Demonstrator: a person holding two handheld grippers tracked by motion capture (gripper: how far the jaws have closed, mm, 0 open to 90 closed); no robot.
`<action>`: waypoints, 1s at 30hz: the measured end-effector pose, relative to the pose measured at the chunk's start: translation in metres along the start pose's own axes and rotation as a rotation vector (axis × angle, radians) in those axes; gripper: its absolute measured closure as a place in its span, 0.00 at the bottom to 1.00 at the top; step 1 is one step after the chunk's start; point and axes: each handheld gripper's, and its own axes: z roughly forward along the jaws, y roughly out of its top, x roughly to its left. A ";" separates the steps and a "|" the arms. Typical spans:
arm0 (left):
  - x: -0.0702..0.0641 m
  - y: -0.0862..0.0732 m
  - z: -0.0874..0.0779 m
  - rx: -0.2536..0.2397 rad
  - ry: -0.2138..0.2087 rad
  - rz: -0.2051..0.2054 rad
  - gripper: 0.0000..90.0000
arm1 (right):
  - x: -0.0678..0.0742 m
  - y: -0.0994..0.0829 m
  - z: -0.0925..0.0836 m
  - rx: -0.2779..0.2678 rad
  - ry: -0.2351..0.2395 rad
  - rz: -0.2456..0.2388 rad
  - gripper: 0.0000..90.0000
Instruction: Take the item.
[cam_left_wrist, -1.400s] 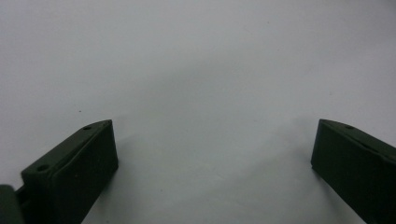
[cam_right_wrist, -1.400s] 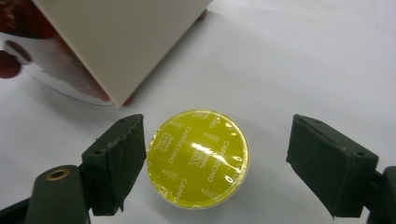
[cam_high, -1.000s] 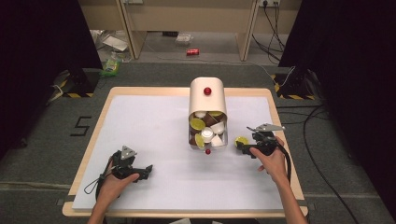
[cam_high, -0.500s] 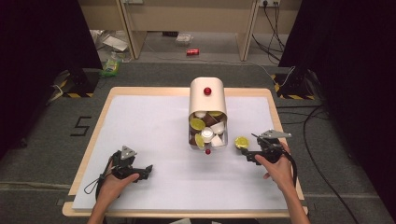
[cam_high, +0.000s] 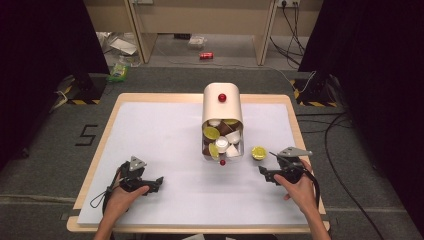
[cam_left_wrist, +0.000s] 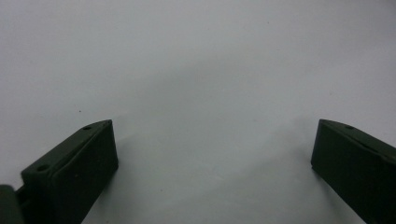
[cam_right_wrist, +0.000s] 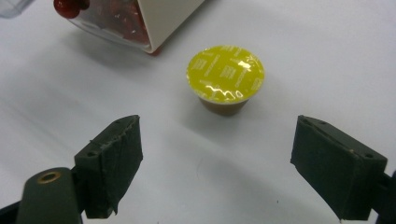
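With the yellow-lidded capsule (cam_right_wrist: 225, 79) standing free at upper centre, the right gripper (cam_right_wrist: 217, 165) has just been opening, nothing between its jaws, so the release step looks finished, and the next move probably calls for another capsule from the dispenser (cam_high: 222, 107), while the left gripper (cam_left_wrist: 212, 161) rests unclenched and empty.

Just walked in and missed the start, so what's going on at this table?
A person is working with two hand-held grippers. The right gripper has just been opening, and a small brown capsule with a yellow foil lid stands free on the white table ahead of it, beside the cream dispenser box full of capsules. The left gripper rests open, holding nothing.
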 end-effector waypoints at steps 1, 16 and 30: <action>0.000 0.000 0.000 0.000 0.000 0.000 0.00 | 0.001 -0.003 -0.001 0.003 -0.001 0.000 0.19; 0.000 0.000 0.000 0.000 0.001 0.000 0.00 | 0.005 -0.024 -0.004 0.035 -0.009 -0.007 0.19; 0.000 0.000 0.000 0.001 0.001 0.001 0.00 | 0.006 -0.039 -0.009 0.050 -0.010 -0.002 0.19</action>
